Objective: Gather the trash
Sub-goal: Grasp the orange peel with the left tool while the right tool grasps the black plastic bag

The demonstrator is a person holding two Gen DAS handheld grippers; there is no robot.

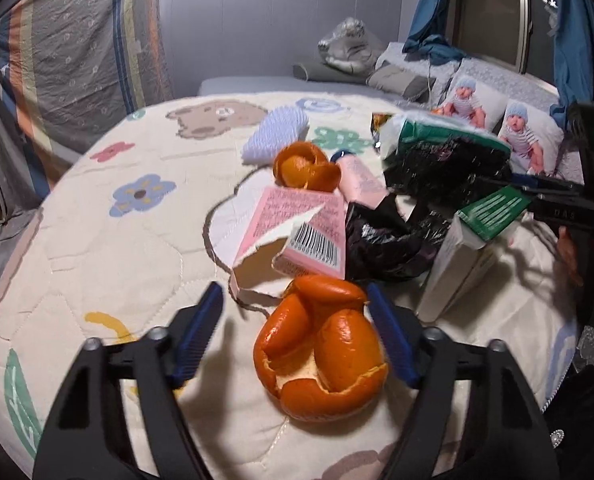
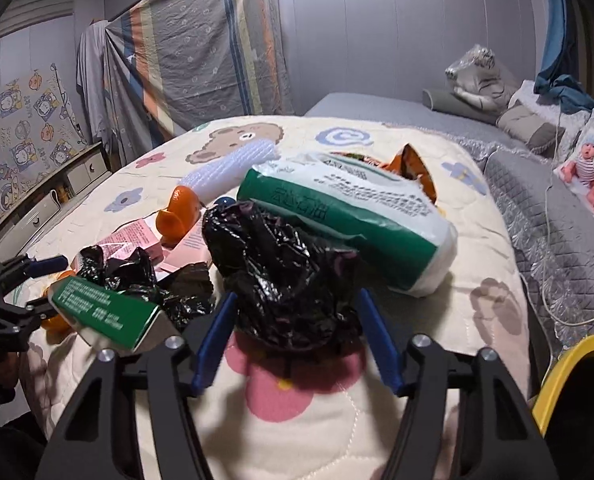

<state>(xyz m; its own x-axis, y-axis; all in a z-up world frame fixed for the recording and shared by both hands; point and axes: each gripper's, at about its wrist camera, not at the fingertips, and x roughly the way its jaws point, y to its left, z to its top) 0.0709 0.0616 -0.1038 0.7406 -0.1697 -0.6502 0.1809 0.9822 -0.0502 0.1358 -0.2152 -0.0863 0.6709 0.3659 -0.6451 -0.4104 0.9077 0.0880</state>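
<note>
Trash lies on a quilted bed cover [image 1: 97, 264]. My left gripper [image 1: 293, 300] is open around a large orange peel [image 1: 321, 352], which sits between its blue fingers. Beyond it lie a torn pink carton [image 1: 293, 224], a second orange peel [image 1: 305, 166] and crumpled black plastic [image 1: 381, 240]. My right gripper [image 2: 295, 304] is open, its fingers on either side of a crumpled black plastic bag [image 2: 285, 272]. A green-and-white wrapper [image 2: 349, 216] lies just behind the bag. A green-and-white box [image 2: 105, 312] lies to its left.
A ribbed white foam sleeve [image 2: 229, 168] and an orange snack bag [image 2: 413, 172] lie farther back. A yellow-rimmed bin [image 2: 577, 384] stands at the bed's right edge. Pillows [image 1: 477, 104] and a grey sofa cover [image 2: 557, 220] sit on the right, with a white cable [image 2: 553, 184].
</note>
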